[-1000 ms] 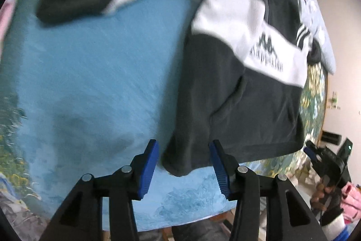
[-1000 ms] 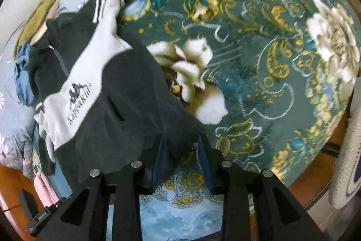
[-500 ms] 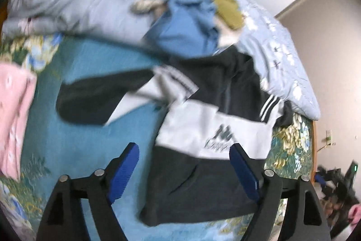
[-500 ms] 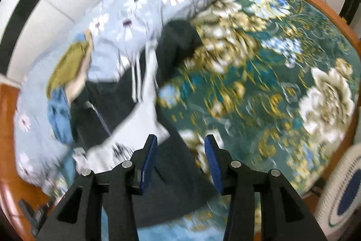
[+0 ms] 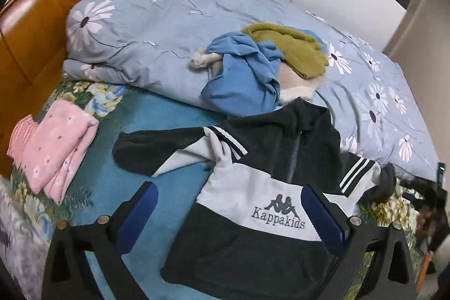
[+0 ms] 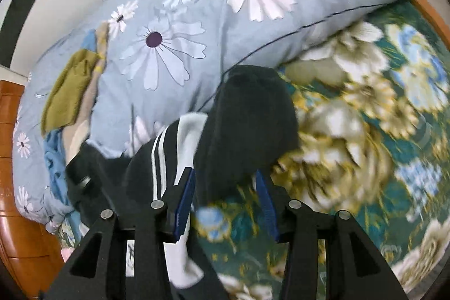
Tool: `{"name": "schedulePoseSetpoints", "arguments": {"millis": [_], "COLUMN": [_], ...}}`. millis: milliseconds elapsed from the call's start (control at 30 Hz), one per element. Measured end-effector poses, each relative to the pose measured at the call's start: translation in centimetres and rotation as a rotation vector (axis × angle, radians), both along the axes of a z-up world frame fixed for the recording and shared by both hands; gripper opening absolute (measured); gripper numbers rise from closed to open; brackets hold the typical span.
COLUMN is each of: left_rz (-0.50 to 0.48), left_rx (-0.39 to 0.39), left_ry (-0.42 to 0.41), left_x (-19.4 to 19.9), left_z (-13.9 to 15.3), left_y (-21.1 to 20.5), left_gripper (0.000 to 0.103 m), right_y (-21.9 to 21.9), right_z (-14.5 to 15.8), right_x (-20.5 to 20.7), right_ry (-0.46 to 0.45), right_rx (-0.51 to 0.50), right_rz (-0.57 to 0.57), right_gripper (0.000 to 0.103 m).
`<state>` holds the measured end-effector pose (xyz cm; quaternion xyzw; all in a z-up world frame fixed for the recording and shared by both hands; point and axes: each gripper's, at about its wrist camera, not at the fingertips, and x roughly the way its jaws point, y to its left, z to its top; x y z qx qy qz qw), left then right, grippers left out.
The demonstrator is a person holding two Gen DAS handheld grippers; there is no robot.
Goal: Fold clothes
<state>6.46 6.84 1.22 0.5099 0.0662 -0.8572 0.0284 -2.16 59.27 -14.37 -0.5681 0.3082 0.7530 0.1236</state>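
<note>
A black and white Kappakids jacket (image 5: 253, 215) lies flat, front up, on the bed. Its left sleeve (image 5: 157, 153) stretches out to the left. My left gripper (image 5: 230, 218) is open wide and empty, held above the jacket's lower half. In the right wrist view my right gripper (image 6: 225, 190) is open and empty, with the jacket's black right sleeve end (image 6: 250, 125) lying between and just beyond the fingers; the striped white part (image 6: 174, 148) is to the left.
A blue flowered duvet (image 5: 157, 27) is bunched behind the jacket, with a blue garment (image 5: 242, 78) and an olive one (image 5: 292, 49) on it. A folded pink garment (image 5: 53, 148) lies at the left. A wooden headboard (image 5: 39, 2) stands far left.
Both grippers let go of the jacket's bottom hem and opened. The left one rose and pulled back over the jacket. The right one moved up to the right sleeve.
</note>
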Motion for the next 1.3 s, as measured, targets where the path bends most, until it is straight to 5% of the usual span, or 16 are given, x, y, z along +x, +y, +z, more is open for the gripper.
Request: {"name": "schedulePoseSetpoints", "arguments": {"millis": [333,500,600,633,767,933,1033,1200,1300], "left_rz": [0.098,0.124,0.134,0.127,0.098,0.059,0.048,0.015,0.014], "left_rx": [-0.120,-0.085,-0.055,-0.055,-0.053,-0.030,-0.034,-0.044,-0.046], "left_ry": [0.132,0.204,0.245,0.249,0.258,0.277,0.262,0.225,0.203], "left_x": [0.4,-0.2,-0.6,-0.9,-1.4,-2.1,-2.4,-2.9,-3.3], "left_z": [5.7,8.4,9.9,10.1,10.5,10.9,10.5,9.7,9.2], "left_y": [0.7,0.5,0.4,0.6,1.1,1.6,2.0,2.7,2.9], "left_gripper": [0.103,0.103,0.103,0.103,0.103,0.103,0.103,0.103,0.103], "right_y": [0.2,1.4,1.6,1.9,3.9,7.7,9.9,12.3,13.5], "right_z": [-5.8,-8.0,-7.9,-7.7,-3.4,5.6,4.2,-5.8,-8.4], "right_x": [-9.0,-9.5,-9.2,-8.9,-7.3,-0.3,5.4,10.9,13.9], "right_ry": [-0.140,-0.179,-0.179,-0.164,0.040,0.501,0.548,0.220,0.145], "right_rx": [0.092,0.072,0.079,0.055,-0.073,-0.166,-0.155,-0.175,-0.200], "right_rz": [0.091,0.048,0.058,0.049,0.005,-0.050,-0.133,-0.301,-0.383], "right_gripper": [0.046,0.044,0.013,0.010,0.009,0.009,0.009,0.009,0.009]}}
